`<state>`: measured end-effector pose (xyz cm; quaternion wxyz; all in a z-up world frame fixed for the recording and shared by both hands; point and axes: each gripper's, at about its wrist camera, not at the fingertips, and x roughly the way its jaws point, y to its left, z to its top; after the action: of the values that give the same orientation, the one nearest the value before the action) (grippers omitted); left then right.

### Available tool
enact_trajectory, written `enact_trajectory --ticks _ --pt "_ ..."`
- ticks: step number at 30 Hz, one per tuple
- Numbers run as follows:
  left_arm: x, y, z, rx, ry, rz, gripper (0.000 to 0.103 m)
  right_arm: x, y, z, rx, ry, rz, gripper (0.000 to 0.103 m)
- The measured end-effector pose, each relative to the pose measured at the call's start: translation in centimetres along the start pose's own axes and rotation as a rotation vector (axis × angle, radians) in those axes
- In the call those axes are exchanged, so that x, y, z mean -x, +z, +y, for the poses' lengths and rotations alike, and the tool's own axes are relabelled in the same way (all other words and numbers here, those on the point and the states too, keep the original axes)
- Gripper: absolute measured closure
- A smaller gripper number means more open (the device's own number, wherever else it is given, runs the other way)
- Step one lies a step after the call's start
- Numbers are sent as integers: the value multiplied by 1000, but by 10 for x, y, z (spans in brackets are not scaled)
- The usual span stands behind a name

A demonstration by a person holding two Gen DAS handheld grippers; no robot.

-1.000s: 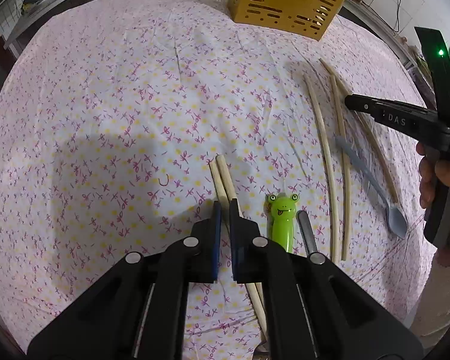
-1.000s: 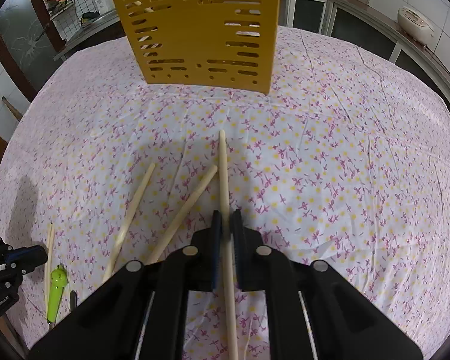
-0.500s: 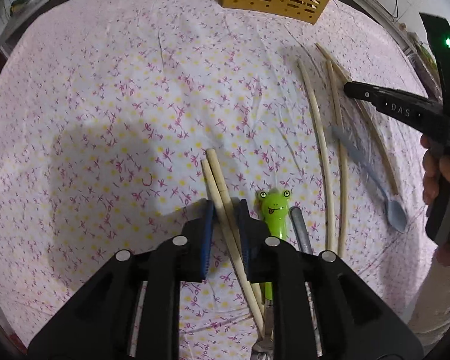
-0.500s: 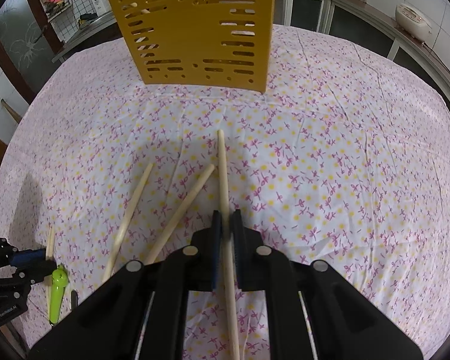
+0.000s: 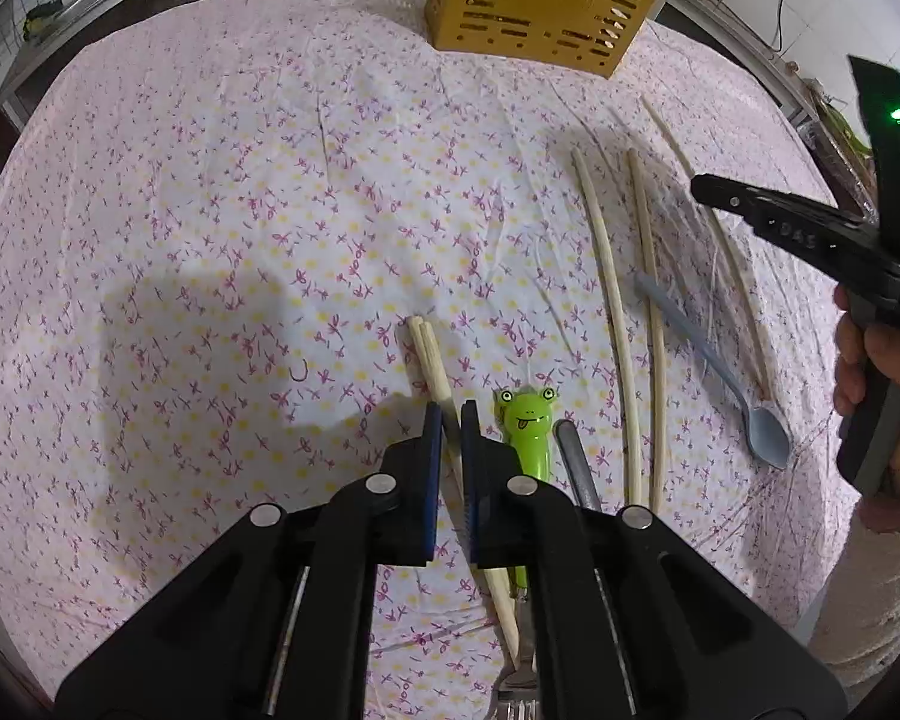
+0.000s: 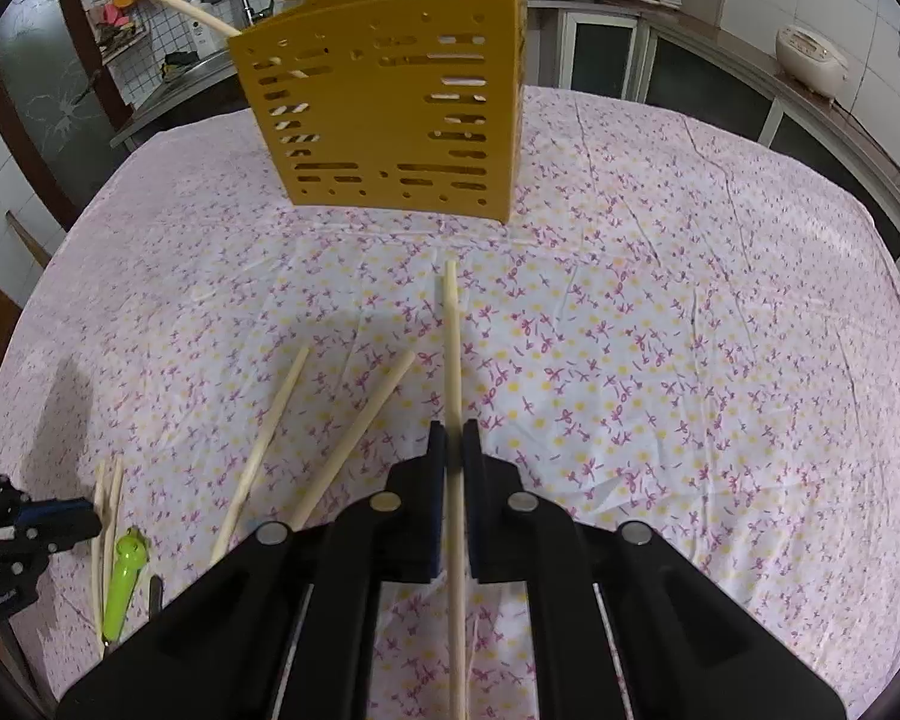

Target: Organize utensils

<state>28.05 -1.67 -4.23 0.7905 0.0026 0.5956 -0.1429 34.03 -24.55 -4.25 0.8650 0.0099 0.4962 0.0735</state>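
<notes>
My left gripper is shut on a pair of short wooden chopsticks that lie on the flowered cloth. My right gripper is shut on one long wooden chopstick and holds it a little above the cloth, pointing at the yellow slotted utensil holder. The holder has chopsticks standing in it. It also shows in the left wrist view at the far edge. The right gripper also shows in the left wrist view.
Right of my left gripper lie a green frog-handled utensil, a dark metal handle, two long chopsticks, a grey spoon and another chopstick. Two loose chopsticks lie left of my right gripper.
My left gripper opened around the chopstick pair half a second ago and has now closed on it. My right gripper has risen and moved closer to the yellow holder with its chopstick.
</notes>
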Motion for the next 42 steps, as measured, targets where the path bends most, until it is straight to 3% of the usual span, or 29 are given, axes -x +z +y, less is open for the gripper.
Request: enact_trajectory --ticks 5,9,18,26,42 --pt "-1 0 5 32 -22 -5 98 5 -1 -2 2 -7 -8 97" --pt "15 2 6 27 -27 -55 99 13 1 -5 -11 -6 -42 97" --pt "80 11 3 -29 -25 -318 99 59 0 -13 -44 8 -204 97" --pt "121 25 -18 -93 -22 -506 99 97 1 -22 -77 8 -343 97" --pt "155 73 -41 -127 -34 -653 100 125 18 -25 -84 -17 -471 97"
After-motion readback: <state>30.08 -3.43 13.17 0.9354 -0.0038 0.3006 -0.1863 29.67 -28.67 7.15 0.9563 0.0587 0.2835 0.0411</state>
